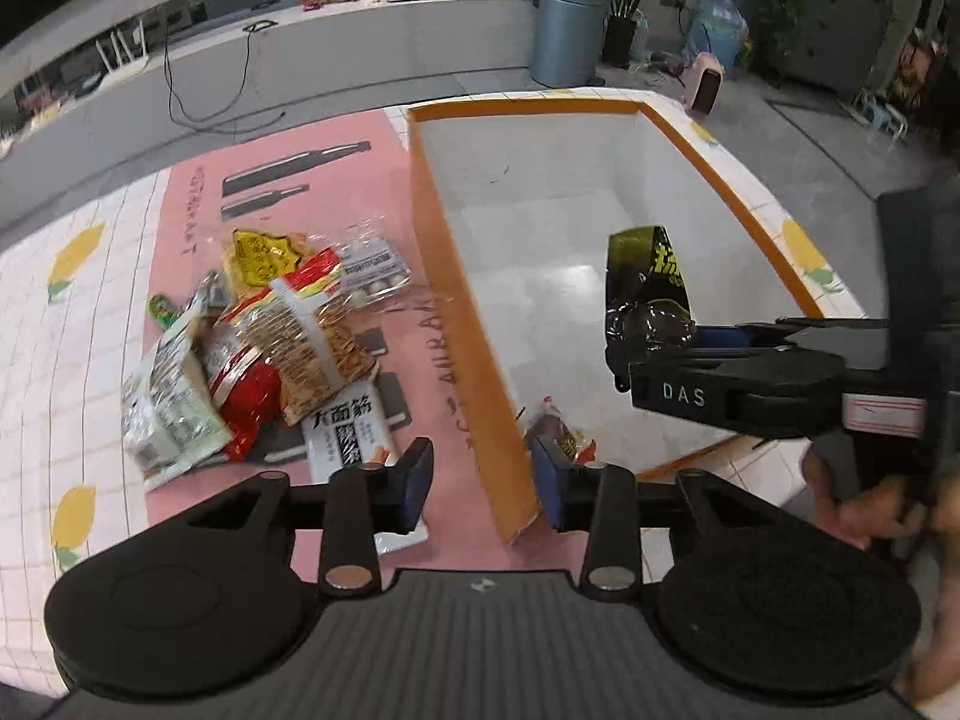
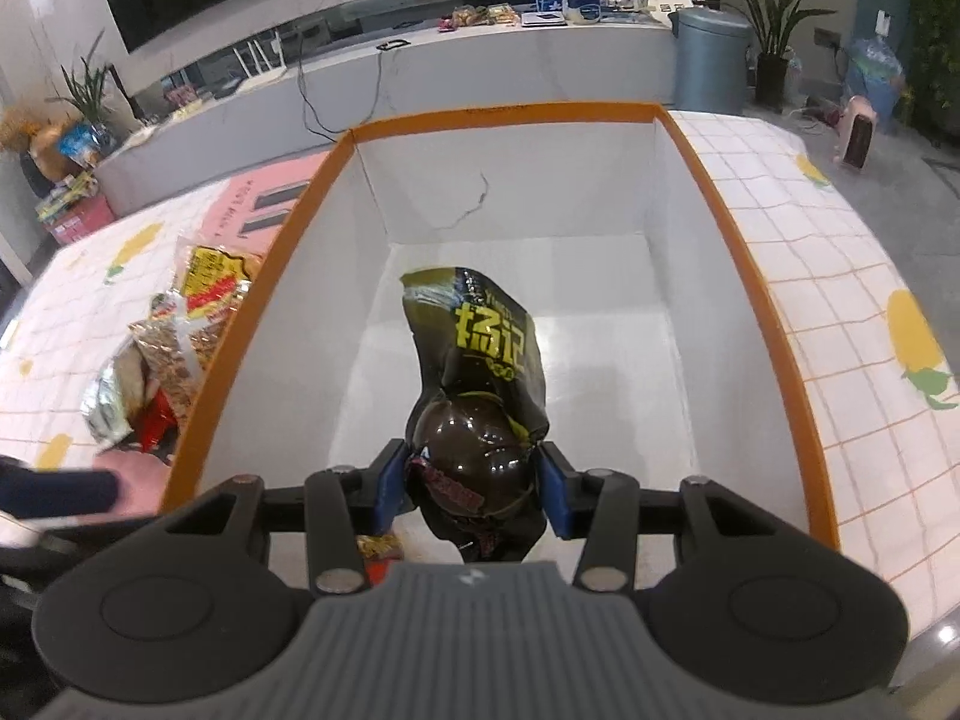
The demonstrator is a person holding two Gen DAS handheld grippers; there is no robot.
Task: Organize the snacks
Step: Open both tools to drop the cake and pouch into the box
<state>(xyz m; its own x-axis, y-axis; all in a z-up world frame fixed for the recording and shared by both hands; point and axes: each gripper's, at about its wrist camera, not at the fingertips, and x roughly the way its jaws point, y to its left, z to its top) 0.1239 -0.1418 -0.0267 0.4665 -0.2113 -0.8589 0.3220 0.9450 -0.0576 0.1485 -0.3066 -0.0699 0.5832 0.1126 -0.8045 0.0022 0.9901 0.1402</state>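
A white box with an orange rim (image 2: 750, 228) stands on the table. Over its inside, my right gripper (image 2: 471, 492) is shut on a black snack packet with yellow lettering (image 2: 480, 336), which hangs down past the blue pads. The left wrist view shows that packet (image 1: 645, 276) and the right gripper (image 1: 630, 360) from the side. My left gripper (image 1: 485, 480) is open above the box's near left wall (image 1: 432, 228), with nothing gripped. A small red packet (image 1: 567, 435) lies in the box's near corner. Several loose snack packets (image 1: 270, 348) are piled left of the box.
The pile lies on a pink mat (image 1: 360, 180) over a white checked tablecloth with lemon prints (image 1: 72, 264). A person's hand (image 1: 870, 510) holds the right gripper's handle. Beyond the table are a grey bin (image 1: 570, 30), a plant and a long counter.
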